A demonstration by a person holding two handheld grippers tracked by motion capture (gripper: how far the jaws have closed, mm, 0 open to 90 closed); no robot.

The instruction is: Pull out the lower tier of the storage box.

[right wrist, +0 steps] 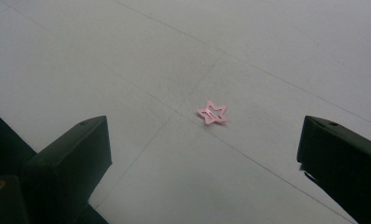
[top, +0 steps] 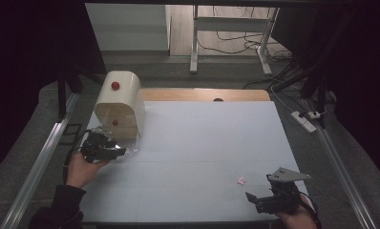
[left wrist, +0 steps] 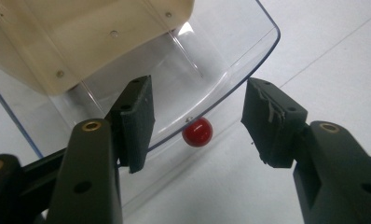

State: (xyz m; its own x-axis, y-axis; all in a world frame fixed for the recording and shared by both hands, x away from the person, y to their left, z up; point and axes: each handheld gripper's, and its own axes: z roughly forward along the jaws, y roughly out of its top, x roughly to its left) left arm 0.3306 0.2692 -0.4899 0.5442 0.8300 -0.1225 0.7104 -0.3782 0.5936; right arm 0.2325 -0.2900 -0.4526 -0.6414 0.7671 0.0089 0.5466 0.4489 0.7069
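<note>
The step in hand seems to be the opening of the clear drawer point(left wrist: 211, 60) at the foot of the cream box point(top: 119, 102), which stands near the far left corner of the table point(top: 202, 157); the drawer is already drawn out a little toward the near edge. The left gripper point(left wrist: 197, 121) has its jaws about half apart, one on each side of the small red knob point(left wrist: 197, 132) on the curved front of the drawer; the pads are not touching the knob, so nothing is held yet. I judge that the next move calls for closing the jaws on the knob with the gripper well centred, because the knob is round and smooth and may slip; after that comes a straight pull along the line of the drawer.

The drawer points with its rounded front to the near left part of the table, toward the person's left hand point(top: 83, 167); its long axis appears to run from the box outward, roughly from the far edge to the near edge.

The right gripper point(right wrist: 204, 154) rests near the near right corner, jaws wide apart and empty; a pink star clip point(right wrist: 212, 112) lies flat on the table just in front of it, and one arm of the star points to the far side.
</note>
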